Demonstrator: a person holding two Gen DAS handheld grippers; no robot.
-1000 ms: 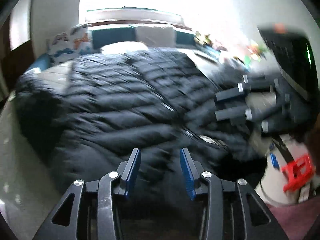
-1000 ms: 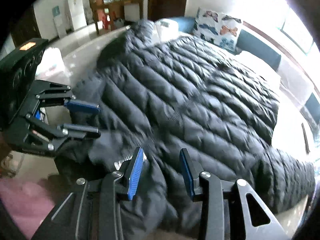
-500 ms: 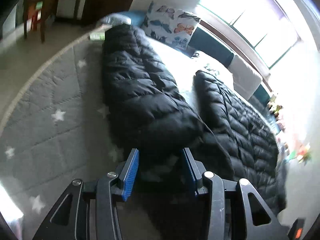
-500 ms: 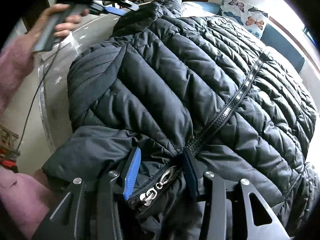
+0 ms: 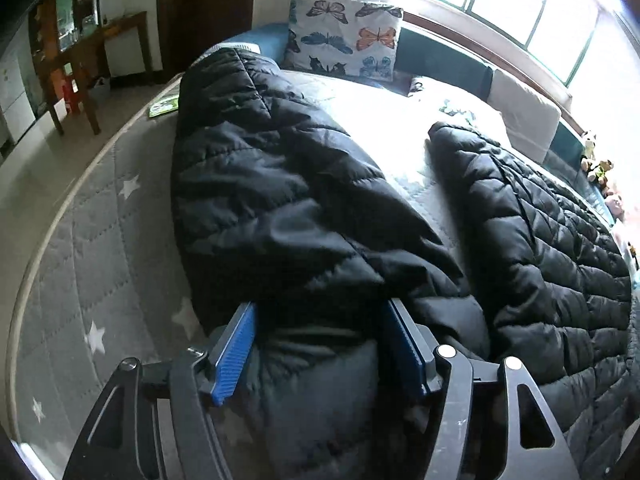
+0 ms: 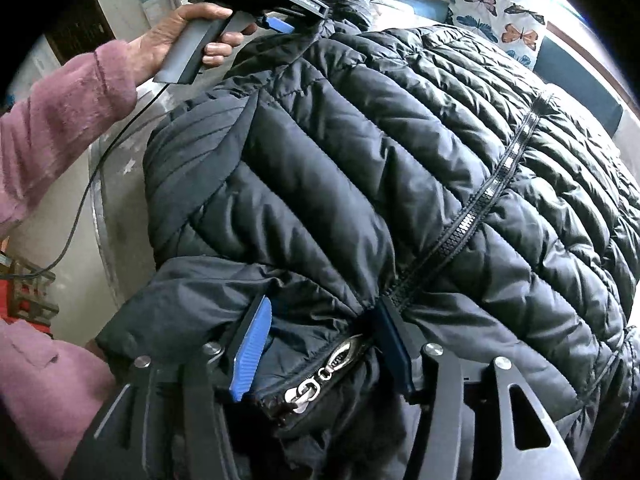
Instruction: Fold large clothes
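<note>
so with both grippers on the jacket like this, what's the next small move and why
Probably lift both grippers clear. The left gripper straddles the sleeve laid out on the bed, and the right gripper straddles the collar by the zipper pull. Both sets of jaws are opening, so the jacket looks released and ready for a fresh grasp for the first fold.

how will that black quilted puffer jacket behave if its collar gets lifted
The black quilted puffer jacket looks floppy: its sleeve already lies slumped and creased. The shiny shell probably slides easily. Puffed quilting suggests it is light but bulky, so it will likely drape and spring back.
</note>
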